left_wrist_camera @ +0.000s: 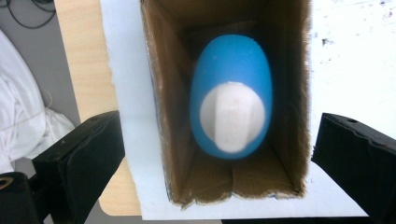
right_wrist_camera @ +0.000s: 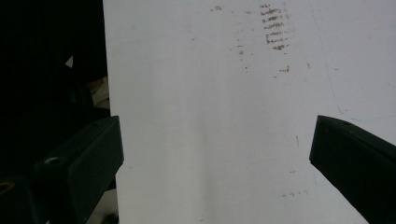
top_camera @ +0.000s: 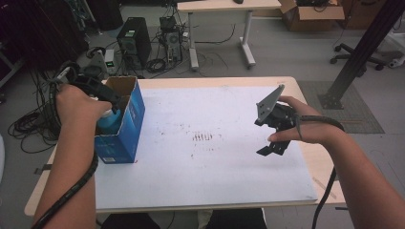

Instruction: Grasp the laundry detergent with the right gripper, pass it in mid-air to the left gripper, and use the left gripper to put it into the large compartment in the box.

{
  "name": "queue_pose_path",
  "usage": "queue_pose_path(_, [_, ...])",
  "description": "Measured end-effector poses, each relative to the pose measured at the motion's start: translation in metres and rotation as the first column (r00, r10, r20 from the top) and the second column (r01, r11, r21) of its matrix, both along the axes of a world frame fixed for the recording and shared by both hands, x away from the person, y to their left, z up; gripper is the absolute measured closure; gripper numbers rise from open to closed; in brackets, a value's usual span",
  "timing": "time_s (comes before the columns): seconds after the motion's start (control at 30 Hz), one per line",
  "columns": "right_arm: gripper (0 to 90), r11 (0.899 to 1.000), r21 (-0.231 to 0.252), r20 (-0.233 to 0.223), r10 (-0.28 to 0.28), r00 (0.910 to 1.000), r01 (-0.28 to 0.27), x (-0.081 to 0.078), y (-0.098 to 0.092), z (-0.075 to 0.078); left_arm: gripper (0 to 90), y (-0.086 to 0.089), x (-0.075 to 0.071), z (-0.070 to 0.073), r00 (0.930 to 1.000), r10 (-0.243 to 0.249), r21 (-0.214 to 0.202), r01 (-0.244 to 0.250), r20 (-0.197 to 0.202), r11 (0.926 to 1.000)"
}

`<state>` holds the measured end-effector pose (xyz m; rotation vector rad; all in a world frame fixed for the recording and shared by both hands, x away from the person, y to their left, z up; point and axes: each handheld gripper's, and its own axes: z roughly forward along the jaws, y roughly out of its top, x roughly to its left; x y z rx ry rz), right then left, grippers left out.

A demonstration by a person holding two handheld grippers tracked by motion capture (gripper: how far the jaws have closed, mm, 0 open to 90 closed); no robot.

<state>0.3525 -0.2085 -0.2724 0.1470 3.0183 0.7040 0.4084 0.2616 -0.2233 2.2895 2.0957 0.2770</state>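
**Blue bottle stands in the carton, both grippers wide apart**

Nearest the lens in the left gripper view are that gripper's own two black jaws, rising from the bottom corners and standing far apart, with nothing pressed between them. The left gripper (left_wrist_camera: pixel 219 154) points straight down into an open blue cardboard box (left_wrist_camera: pixel 161 116), whose brown inner walls and folded bottom flaps are plain to see. Inside the box stands a blue bottle (left_wrist_camera: pixel 231 70) with a white cap (left_wrist_camera: pixel 232 122), seen from above and slightly blurred; it sits between the box walls, nearer the right-hand wall in this view, and the jaws are clear of it on either side and above it.

From the high view, the left gripper (top_camera: pixel 106 98) is held in the person's left hand (top_camera: pixel 76 102) over the open top of the box (top_camera: pixel 129 124), which stands upright at the left edge of the white board (top_camera: pixel 210 181) covering the table (top_camera: pixel 325 162). The blue shoulder of the bottle (top_camera: pixel 109 123) shows just below the hand, within the box.

The right gripper (top_camera: pixel 272 143) hangs in the right hand (top_camera: pixel 305 126) above the right part of the board, well apart from the box, a grey three-cornered plate on top. In the right gripper view its jaws also stand wide, the right gripper (right_wrist_camera: pixel 215 154) holding nothing, with only the smudged white board (right_wrist_camera: pixel 210 93) beneath
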Motion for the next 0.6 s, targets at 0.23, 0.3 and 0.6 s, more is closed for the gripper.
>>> queue_pose_path(0.23, [2.8,1.000,0.003,0.004,-0.003,1.0000,0.003,-0.001,-0.003,0.002,0.7,-0.008,-0.003,0.012,0.9995,-0.030,-0.004,0.030,0.006,0.9995])
queue_pose_path(0.3, [2.8,1.000,0.003,0.004,-0.002,1.0000,0.002,-0.002,-0.003,0.002,0.4,-0.009,-0.004,0.014,0.9998,-0.019,-0.006,0.019,-0.001,0.9998])
queue_pose_path(0.6, [2.8,1.000,0.005,0.004,-0.003,1.0000,0.003,-0.005,-0.007,0.003,0.2,-0.019,-0.008,0.023,0.9983,-0.058,-0.006,0.058,0.010,0.9983])
